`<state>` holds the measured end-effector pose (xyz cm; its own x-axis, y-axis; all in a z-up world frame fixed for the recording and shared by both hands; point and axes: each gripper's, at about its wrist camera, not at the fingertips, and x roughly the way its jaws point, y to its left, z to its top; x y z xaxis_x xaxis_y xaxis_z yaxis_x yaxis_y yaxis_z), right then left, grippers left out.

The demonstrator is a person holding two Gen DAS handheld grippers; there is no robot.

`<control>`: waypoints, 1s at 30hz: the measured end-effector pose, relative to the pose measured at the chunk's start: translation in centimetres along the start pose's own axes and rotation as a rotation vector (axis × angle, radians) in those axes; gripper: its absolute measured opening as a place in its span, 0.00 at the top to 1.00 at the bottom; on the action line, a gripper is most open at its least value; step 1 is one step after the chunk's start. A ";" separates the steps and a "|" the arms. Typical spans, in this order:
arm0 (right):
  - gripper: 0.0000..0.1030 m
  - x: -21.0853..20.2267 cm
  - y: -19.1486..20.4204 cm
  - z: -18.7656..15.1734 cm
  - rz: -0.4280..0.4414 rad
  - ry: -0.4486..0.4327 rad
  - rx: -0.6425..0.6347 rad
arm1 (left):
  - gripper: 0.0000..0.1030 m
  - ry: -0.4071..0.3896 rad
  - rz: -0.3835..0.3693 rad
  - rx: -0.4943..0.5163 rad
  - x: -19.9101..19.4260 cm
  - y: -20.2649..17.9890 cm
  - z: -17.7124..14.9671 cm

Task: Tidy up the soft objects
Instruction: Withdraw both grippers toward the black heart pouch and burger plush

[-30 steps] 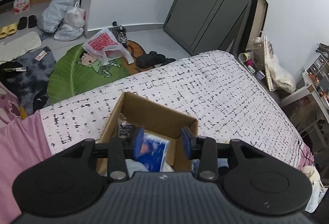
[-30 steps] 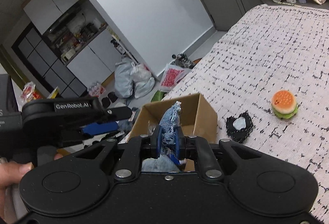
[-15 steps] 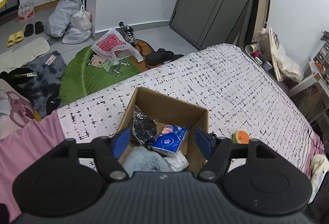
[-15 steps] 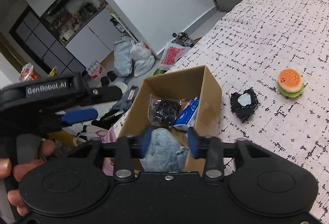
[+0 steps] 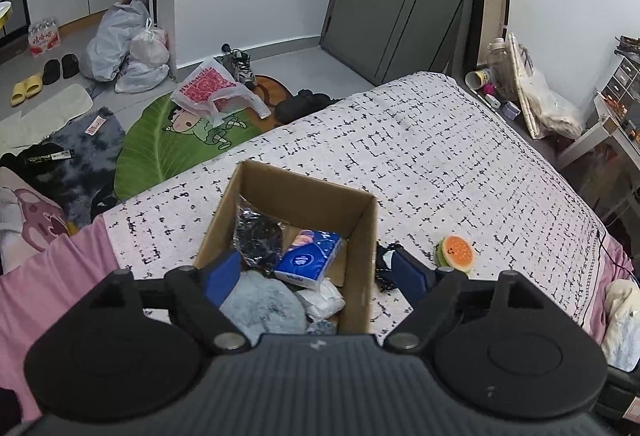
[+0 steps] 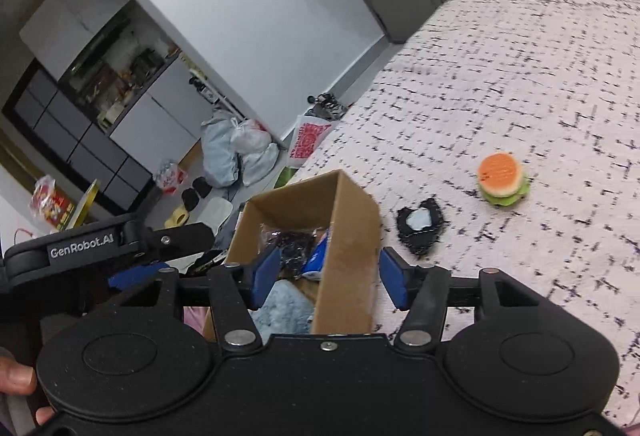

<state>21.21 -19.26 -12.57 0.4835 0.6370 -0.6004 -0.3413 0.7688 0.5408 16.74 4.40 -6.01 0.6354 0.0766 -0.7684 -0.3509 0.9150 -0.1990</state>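
Observation:
A cardboard box (image 5: pixel 362 236) stands on the bed and also shows in the right wrist view (image 6: pixel 352 232). Inside lie a blue tissue pack (image 5: pixel 310 256), a black packet (image 5: pixel 256 236), a grey-blue fluffy item (image 5: pixel 264 306) and a white soft item (image 5: pixel 324 302). My left gripper (image 5: pixel 316 272) is open and empty above the box. My right gripper (image 6: pixel 330 276) is open and empty, straddling the box's right wall. A burger plush (image 5: pixel 456 252) (image 6: pixel 502 178) and a black heart-shaped item (image 6: pixel 420 226) lie on the bed right of the box.
The bed cover (image 5: pixel 440 156) is white with black marks; pink sheet (image 5: pixel 52 276) at its left. On the floor are a green leaf rug (image 5: pixel 168 140), plastic bags (image 5: pixel 124 48) and shoes. A cluttered side table (image 5: pixel 520 96) stands at the far right.
The left gripper let go of the tissue pack into the box and opened wide. The right gripper released the blue-grey soft item into the box, opened, and shifted right.

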 end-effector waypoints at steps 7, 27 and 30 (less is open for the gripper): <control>0.33 -1.2 -1.0 2.2 -0.003 0.050 -0.029 | 0.21 0.016 -0.011 -0.031 0.1 -2.5 0.2; 0.15 -2.1 -8.1 6.5 0.076 -0.011 0.000 | 0.21 0.022 0.022 -0.095 2.6 -7.8 -0.8; 0.15 -1.4 -10.0 6.0 0.059 -0.001 0.030 | 0.21 0.018 0.043 -0.094 3.6 -8.6 -1.5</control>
<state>28.81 -28.17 -13.57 0.4641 0.6808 -0.5667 -0.3443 0.7281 0.5927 21.01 -3.81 -7.99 0.6061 0.1073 -0.7881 -0.4410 0.8699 -0.2207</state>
